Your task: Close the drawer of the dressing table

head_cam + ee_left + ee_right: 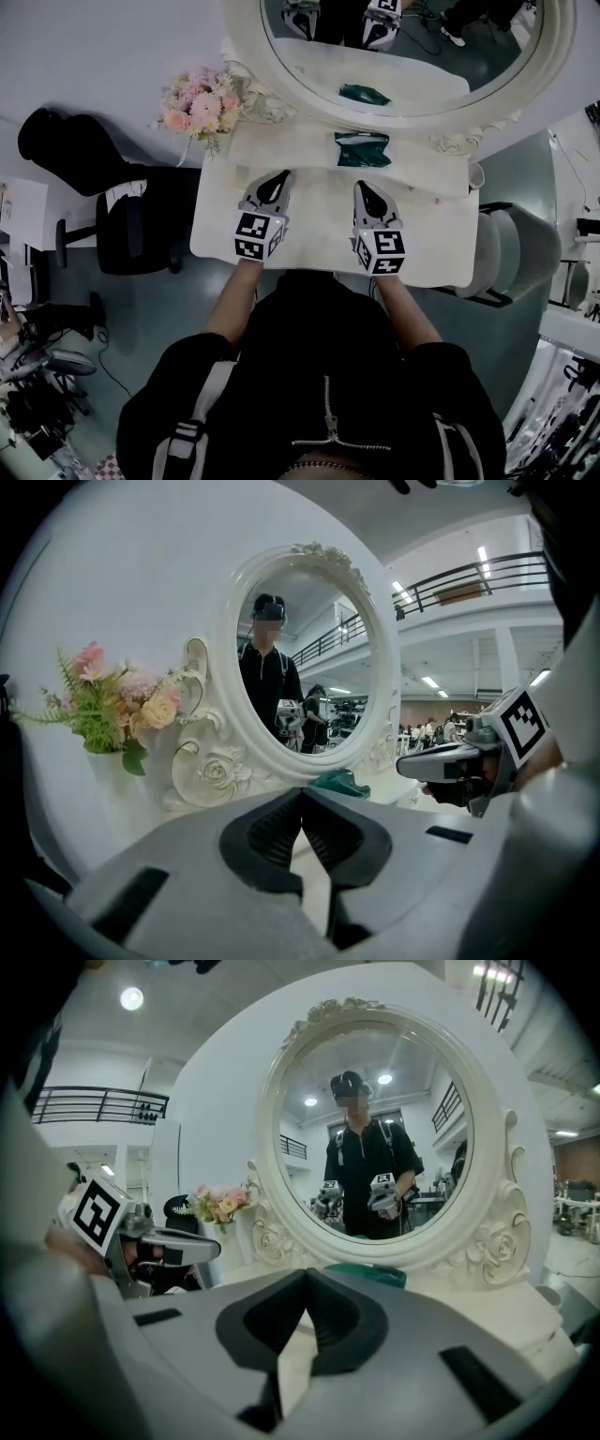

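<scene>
The white dressing table (431,234) stands before me with its round mirror (403,56) at the back. No drawer shows in any view; the table's front edge runs under my arms. My left gripper (278,178) and right gripper (367,187) hover side by side over the tabletop, pointing at the mirror. Each is shut with nothing between its jaws: left gripper (302,794), right gripper (307,1277). A dark green packet (362,148) lies on the raised shelf just beyond the right gripper, and it also shows as the green packet (339,782) past the left jaws.
A bouquet of pink flowers (202,108) sits at the table's back left corner. A black office chair (131,230) stands to the left of the table and a grey chair (520,248) to the right. Cables and gear lie on the floor at far left.
</scene>
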Action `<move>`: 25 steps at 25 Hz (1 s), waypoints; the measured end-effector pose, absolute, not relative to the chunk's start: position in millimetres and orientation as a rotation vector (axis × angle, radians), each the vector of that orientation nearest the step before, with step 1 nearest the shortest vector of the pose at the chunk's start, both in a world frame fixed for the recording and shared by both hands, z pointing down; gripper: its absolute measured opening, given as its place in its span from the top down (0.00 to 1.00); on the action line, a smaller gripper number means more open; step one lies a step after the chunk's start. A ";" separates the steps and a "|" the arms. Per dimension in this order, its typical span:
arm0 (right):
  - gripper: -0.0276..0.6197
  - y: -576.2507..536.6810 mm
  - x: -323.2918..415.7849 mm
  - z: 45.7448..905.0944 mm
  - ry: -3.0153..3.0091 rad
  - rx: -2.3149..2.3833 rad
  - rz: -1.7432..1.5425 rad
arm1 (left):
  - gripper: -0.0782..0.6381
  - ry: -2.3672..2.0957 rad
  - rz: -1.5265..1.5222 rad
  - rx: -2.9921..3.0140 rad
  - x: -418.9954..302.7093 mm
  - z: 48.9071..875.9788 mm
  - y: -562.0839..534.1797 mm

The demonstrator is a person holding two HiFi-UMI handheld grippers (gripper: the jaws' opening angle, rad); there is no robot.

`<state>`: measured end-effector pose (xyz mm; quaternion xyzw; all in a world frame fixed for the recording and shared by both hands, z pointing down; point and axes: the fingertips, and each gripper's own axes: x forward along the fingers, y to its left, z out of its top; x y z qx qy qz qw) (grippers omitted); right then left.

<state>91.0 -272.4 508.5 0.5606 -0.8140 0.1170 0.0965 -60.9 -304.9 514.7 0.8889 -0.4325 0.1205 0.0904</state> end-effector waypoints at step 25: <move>0.95 -257.5 52.0 556.3 -2.395 1.509 0.430 | 0.68 -1.385 0.620 2.281 -152.4 630.3 -251.3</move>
